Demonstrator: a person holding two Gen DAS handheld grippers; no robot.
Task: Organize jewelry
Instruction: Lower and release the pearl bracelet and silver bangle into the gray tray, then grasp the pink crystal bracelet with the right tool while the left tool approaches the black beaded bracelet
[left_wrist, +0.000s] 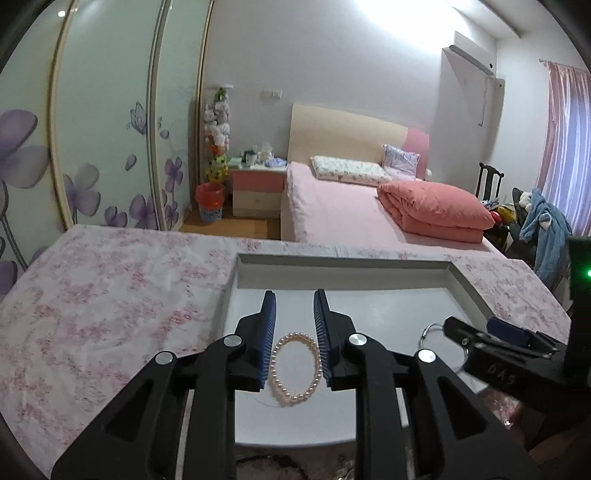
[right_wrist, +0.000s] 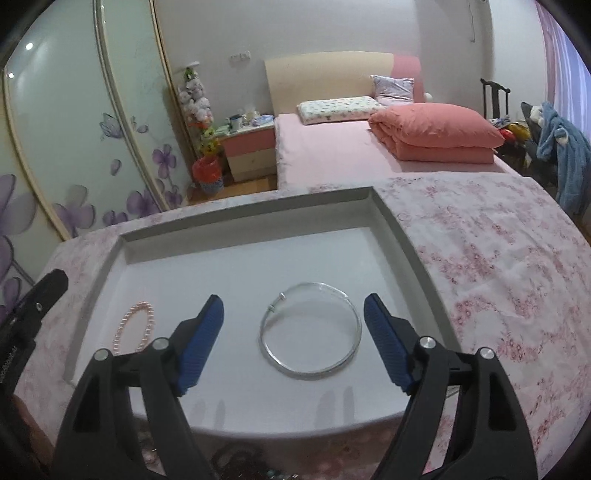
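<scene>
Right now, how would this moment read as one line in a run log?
left gripper: open around pearl bracelet | right gripper: open around silver bangle | both pieces on tray

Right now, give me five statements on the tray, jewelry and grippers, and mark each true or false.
1. The pearl bracelet lies in the tray. True.
2. The left gripper is shut on the pearls. False: its fingers stand open on either side.
3. The silver bangle lies between the right gripper's fingers. True.
4. The bangle lies on the floral cloth. False: it is in the tray.
5. The two pieces overlap. False: they lie apart.
</scene>
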